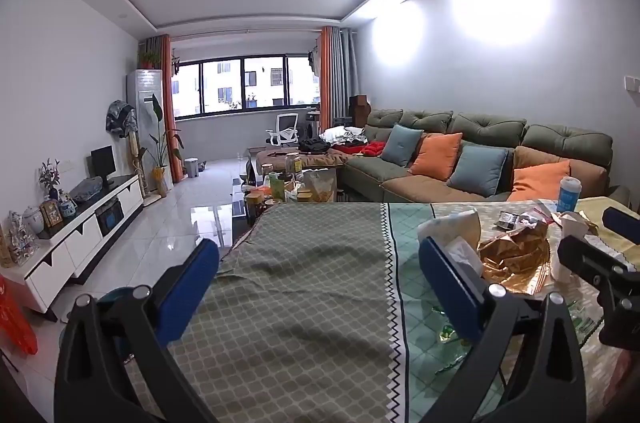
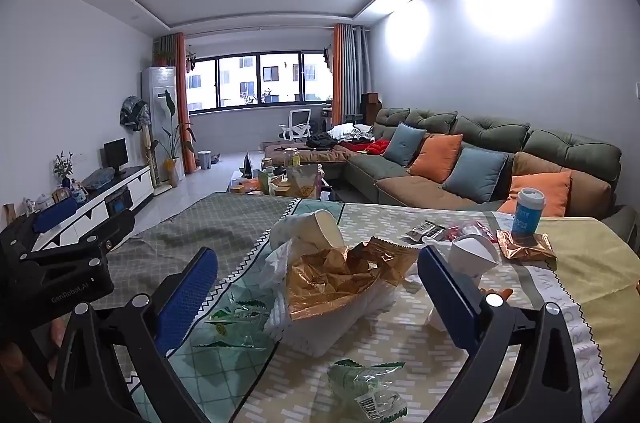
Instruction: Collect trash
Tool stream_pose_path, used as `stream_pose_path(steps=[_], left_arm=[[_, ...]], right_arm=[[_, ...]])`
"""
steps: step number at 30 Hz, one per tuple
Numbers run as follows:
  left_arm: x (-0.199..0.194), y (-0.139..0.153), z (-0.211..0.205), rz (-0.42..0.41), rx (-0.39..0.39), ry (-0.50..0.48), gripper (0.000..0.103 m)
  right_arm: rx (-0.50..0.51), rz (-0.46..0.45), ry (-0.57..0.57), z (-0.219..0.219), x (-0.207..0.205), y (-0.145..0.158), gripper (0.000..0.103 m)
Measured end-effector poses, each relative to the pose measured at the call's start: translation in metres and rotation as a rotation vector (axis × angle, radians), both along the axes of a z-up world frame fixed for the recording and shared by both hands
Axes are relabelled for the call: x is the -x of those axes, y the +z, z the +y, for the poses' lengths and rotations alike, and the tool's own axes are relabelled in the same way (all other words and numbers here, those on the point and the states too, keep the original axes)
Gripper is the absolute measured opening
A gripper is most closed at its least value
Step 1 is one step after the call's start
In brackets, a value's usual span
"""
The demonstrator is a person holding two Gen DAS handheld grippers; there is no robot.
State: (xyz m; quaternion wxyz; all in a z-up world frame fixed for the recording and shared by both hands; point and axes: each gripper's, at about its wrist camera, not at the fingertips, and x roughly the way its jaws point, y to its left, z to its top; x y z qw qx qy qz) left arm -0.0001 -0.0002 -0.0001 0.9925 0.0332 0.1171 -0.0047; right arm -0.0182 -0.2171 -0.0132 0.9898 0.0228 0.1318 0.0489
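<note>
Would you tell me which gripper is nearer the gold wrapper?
Right. The right gripper is open just behind the gold wrapper, in line with it; the left gripper, also open, hovers over bare tablecloth beside it.

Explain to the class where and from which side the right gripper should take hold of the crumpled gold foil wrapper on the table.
Probably the raised, crumpled ridge at the top of the gold foil wrapper, approached from the near side, slightly from above. It lies directly ahead between the open right gripper, and its folds stand up from the table, giving the fingers an edge to pinch.
</note>
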Motion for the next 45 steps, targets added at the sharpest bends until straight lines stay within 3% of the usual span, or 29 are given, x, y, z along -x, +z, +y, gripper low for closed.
stream_pose_path(steps=[15, 45], left_arm=[[0.005, 0.006, 0.006, 0.000, 0.047, -0.004, 0.100], [0.009, 0.007, 0.011, 0.002, 0.063, -0.012, 0.100]], right_arm=[[-0.002, -0.003, 0.001, -0.004, 0.000, 0.005, 0.100], [-0.007, -0.023, -0.004, -0.003, 0.010, 0.008, 0.100]])
